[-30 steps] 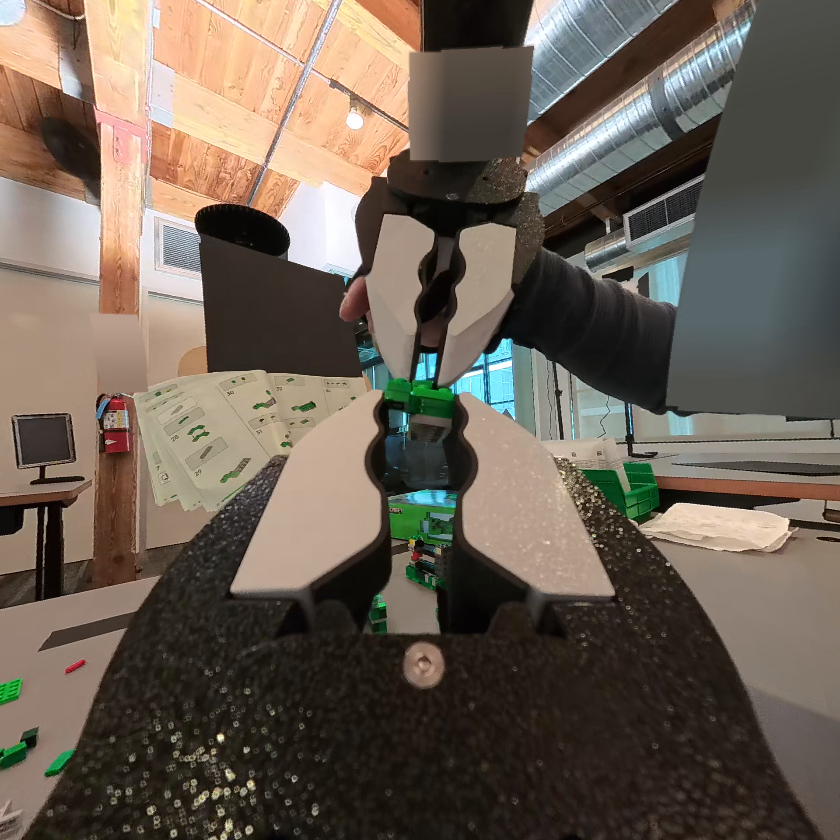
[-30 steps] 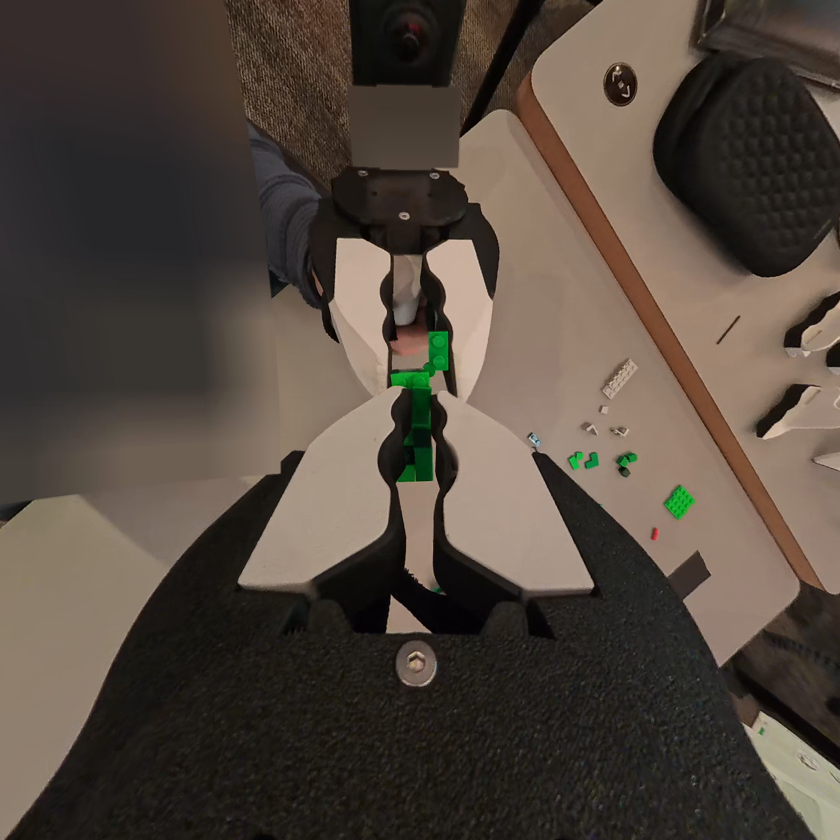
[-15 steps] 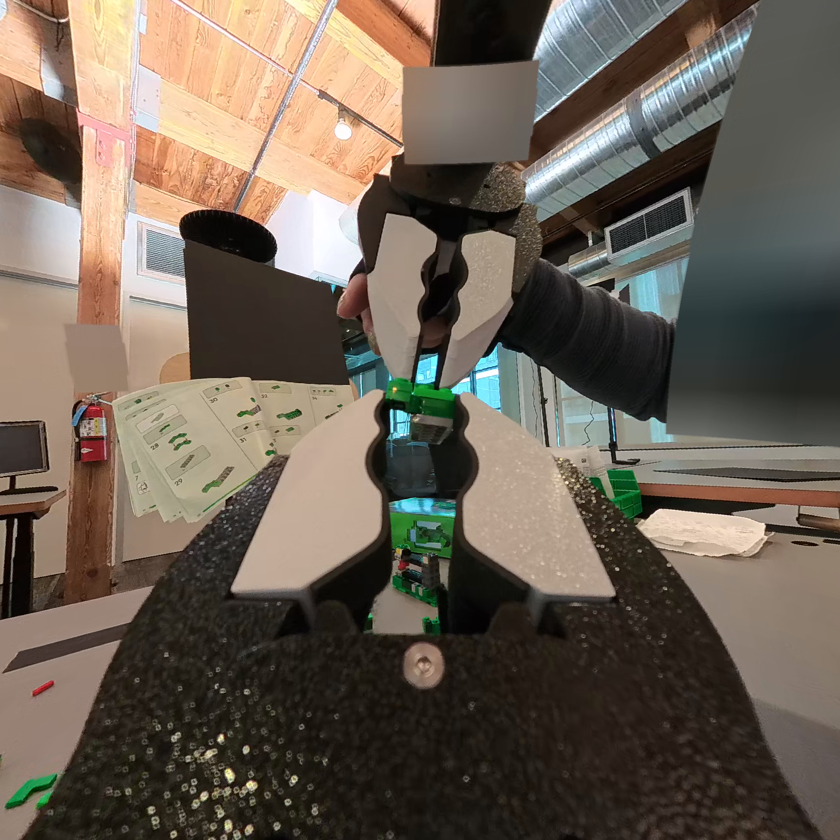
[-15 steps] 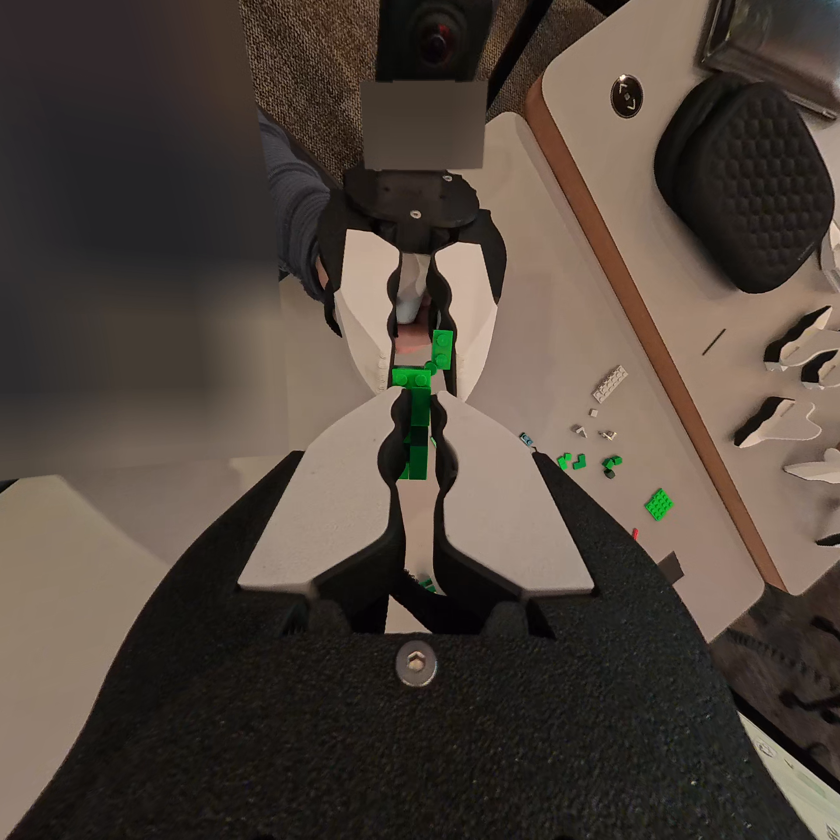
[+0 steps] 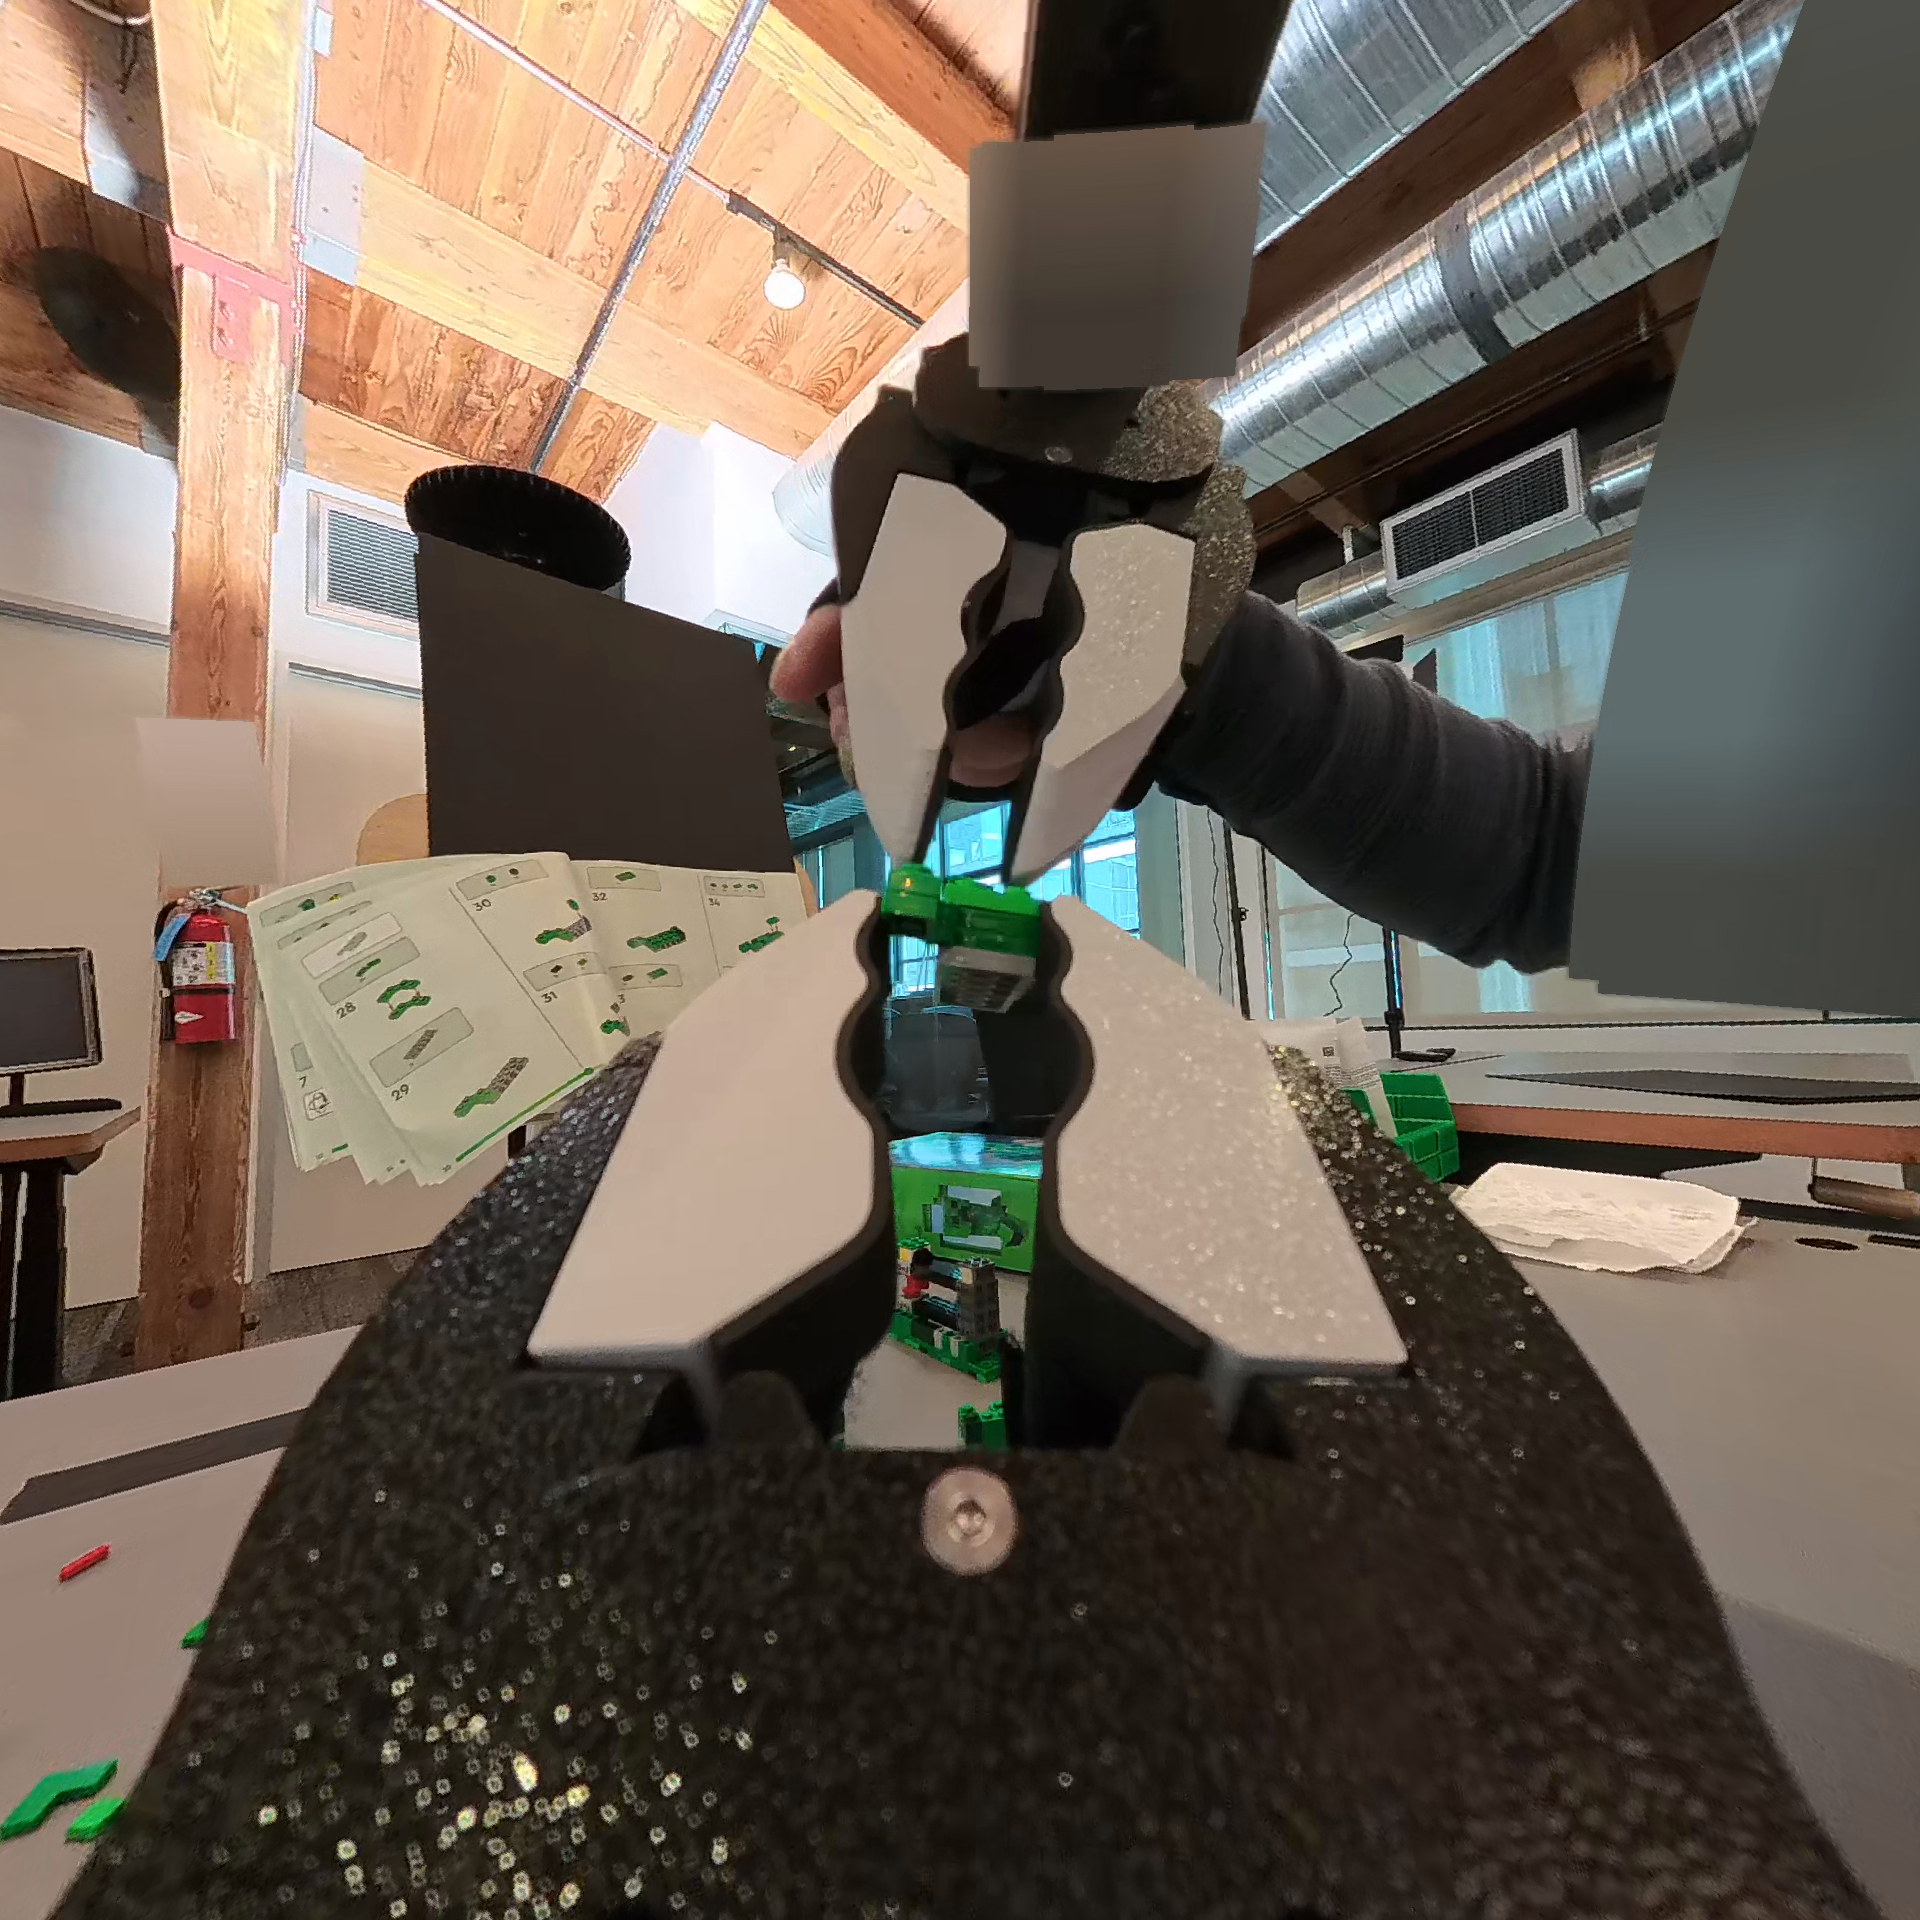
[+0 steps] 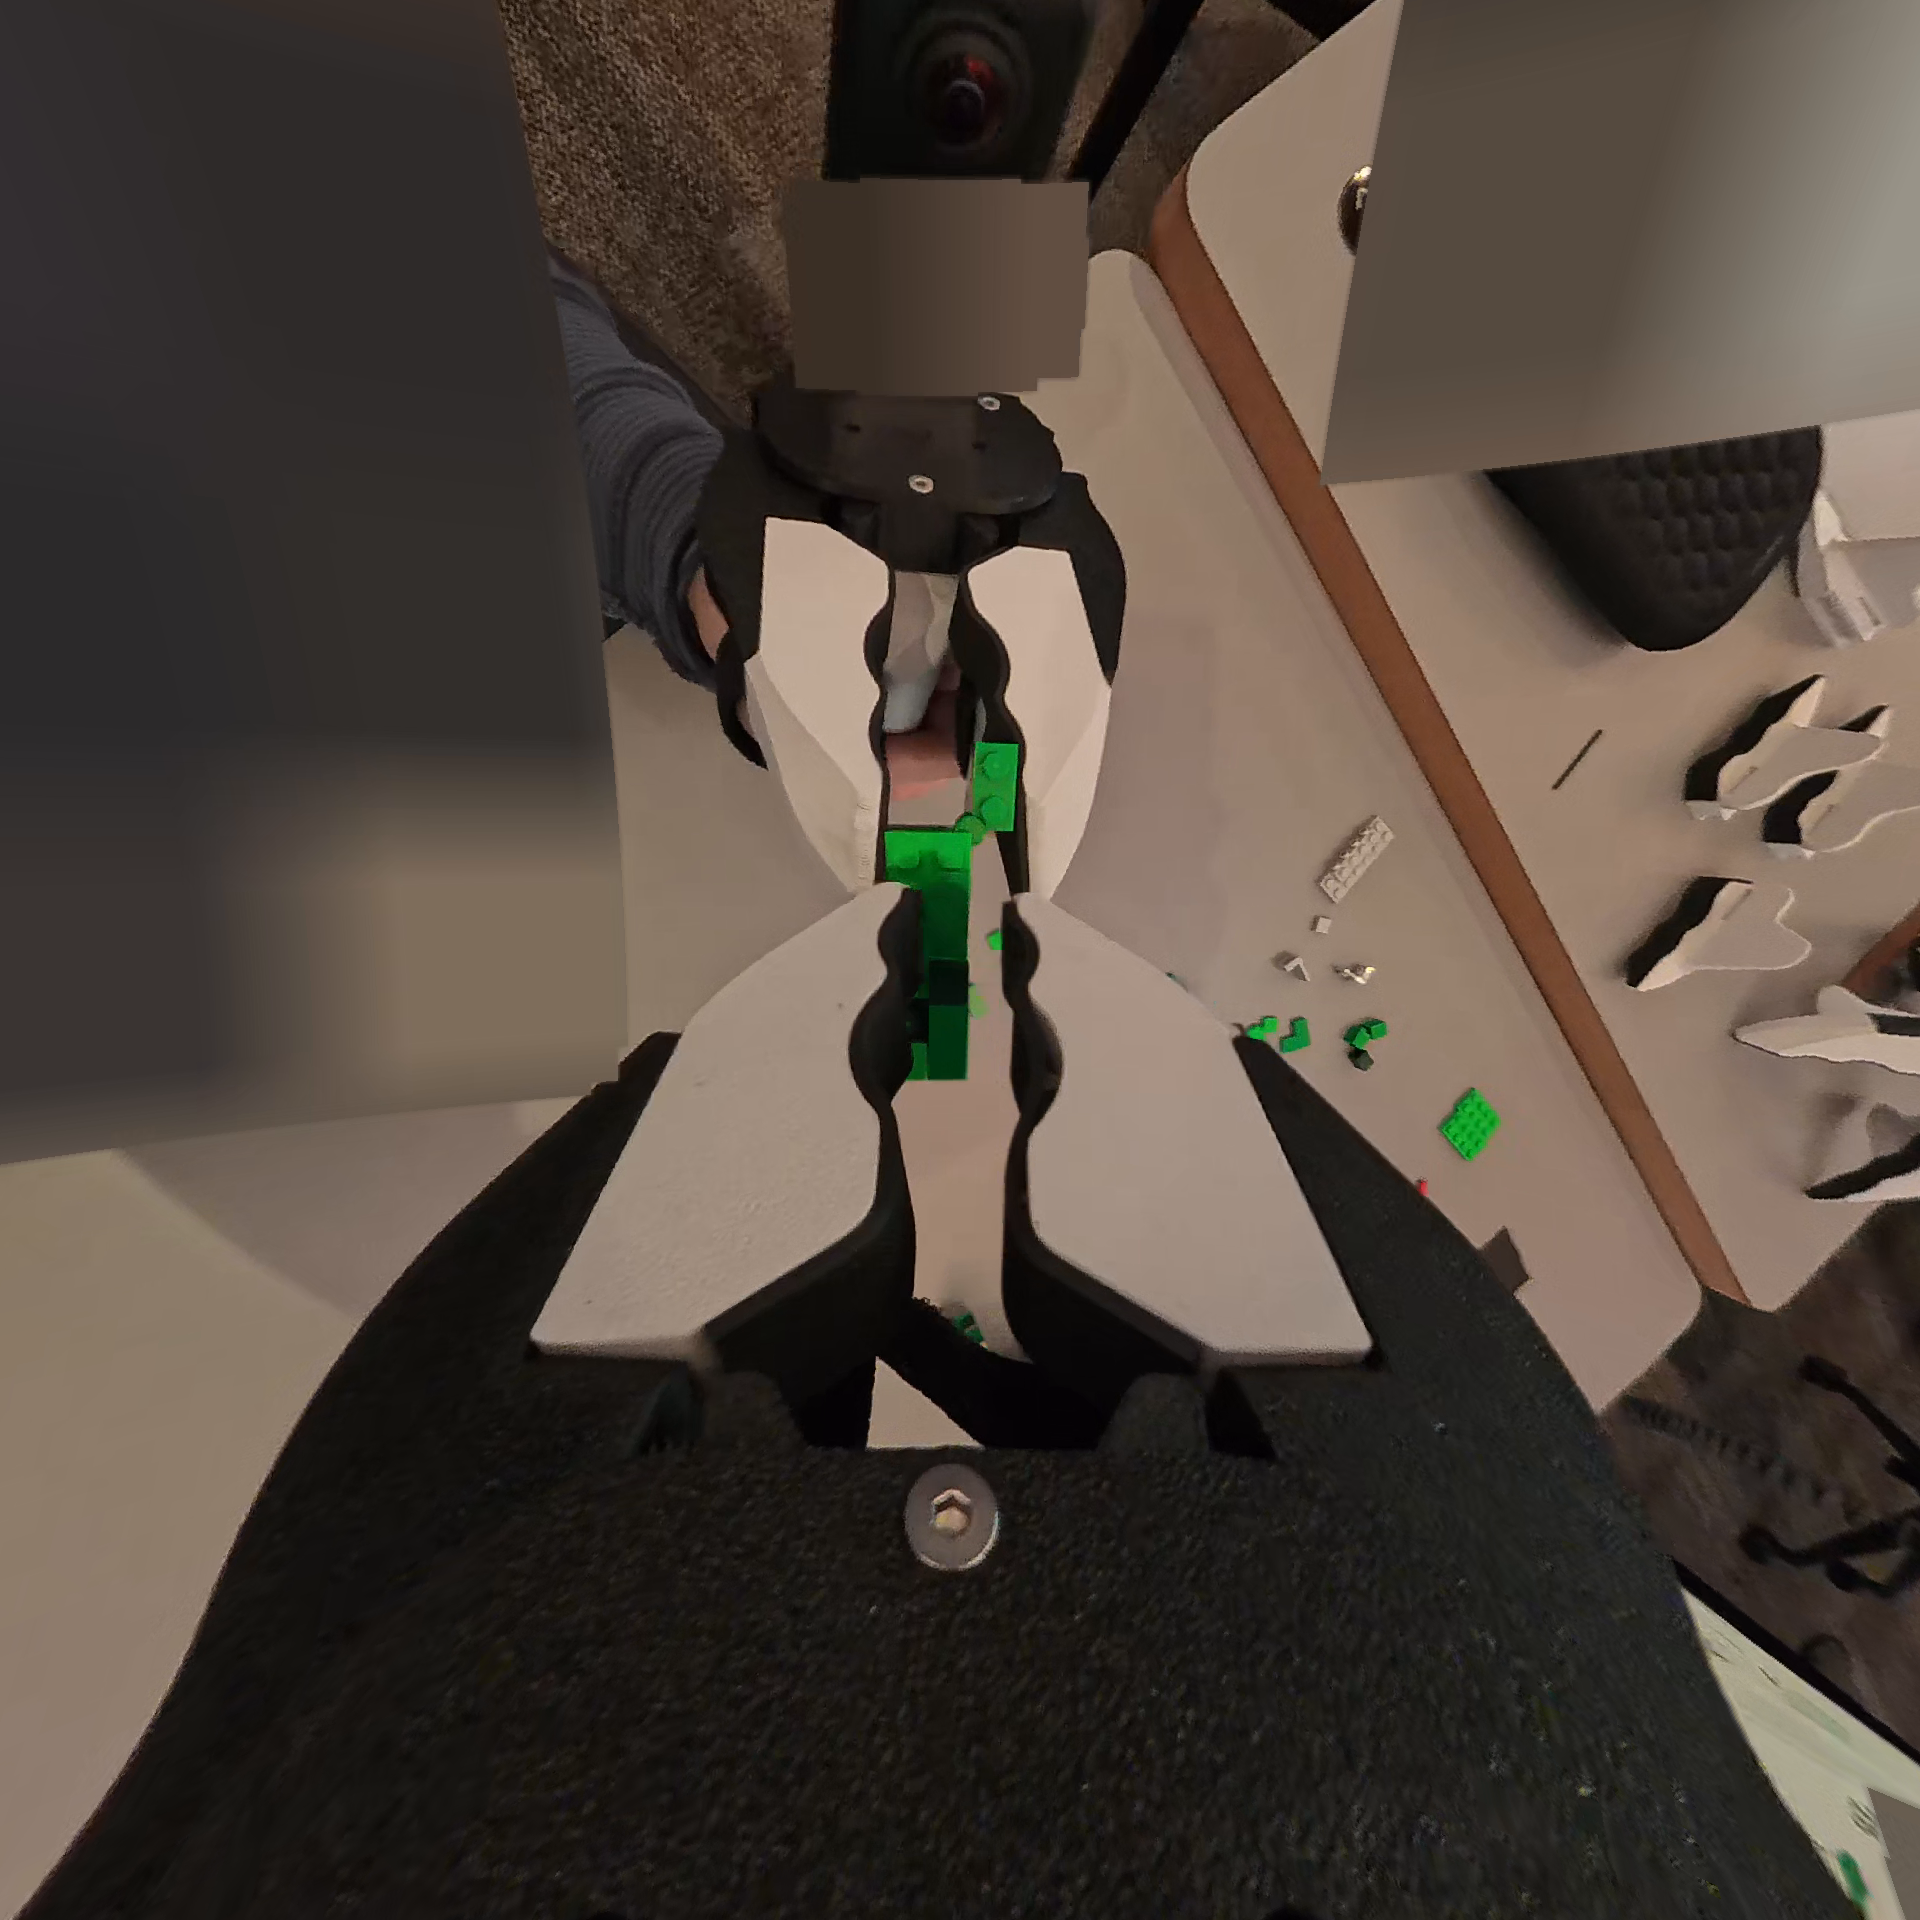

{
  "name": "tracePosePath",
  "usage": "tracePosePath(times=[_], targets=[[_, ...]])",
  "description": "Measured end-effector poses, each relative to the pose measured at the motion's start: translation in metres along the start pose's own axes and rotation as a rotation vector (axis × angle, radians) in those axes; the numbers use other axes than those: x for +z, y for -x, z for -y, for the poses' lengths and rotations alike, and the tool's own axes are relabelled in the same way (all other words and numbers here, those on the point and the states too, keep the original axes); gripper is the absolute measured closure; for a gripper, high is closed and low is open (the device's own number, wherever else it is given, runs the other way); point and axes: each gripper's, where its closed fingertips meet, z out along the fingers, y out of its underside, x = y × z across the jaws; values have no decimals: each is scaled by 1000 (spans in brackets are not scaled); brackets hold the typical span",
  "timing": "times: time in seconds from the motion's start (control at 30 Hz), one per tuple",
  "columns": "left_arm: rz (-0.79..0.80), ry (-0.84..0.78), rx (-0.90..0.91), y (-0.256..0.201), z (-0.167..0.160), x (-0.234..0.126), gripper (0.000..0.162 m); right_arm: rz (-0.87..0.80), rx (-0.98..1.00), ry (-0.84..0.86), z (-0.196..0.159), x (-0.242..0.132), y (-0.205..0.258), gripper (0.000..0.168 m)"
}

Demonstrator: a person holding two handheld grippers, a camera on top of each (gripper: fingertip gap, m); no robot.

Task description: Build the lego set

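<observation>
Two white-fingered black grippers meet tip to tip: the left gripper (image 5: 961, 920) clamps a green brick assembly (image 5: 961, 920) beneath the right gripper (image 5: 966, 862).

Loose bricks (image 6: 1470, 1122) are scattered on the worktop (image 6: 1226, 727) near its right edge. The box (image 5: 966, 1205) is set behind the partly built model (image 5: 951, 1320).

Timber ceiling (image 5: 499, 187), silver ducts (image 5: 1507, 239)

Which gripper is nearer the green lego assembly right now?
Left. The left gripper is clamped on the green lego assembly at its fingertips; the right gripper points down just above it, jaws slightly apart.
</observation>
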Motion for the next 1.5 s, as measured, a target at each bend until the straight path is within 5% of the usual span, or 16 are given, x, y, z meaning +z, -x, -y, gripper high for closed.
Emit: tracePosePath(times=[0.13, 0.3, 0.57, 1.03, 1.5], targets=[[28, -6, -34, 5, 3, -1, 136, -148, -24, -36, 0, -9, -10, 145], [63, -23, -115, 12, 10, -3, 136, -573, -263, -89, 9, -20, -11, 133], [55, -42, -209, 8, 18, 0, 136, -986, -542, 70, 6, -7, -2, 126], [15, -45, -225, -2, 21, 5, 136, -1071, -582, 91, 9, -8, -2, 149], [-69, 13, -152, -16, 15, 11, 135, -974, -527, 7, 5, -15, 10, 151]])
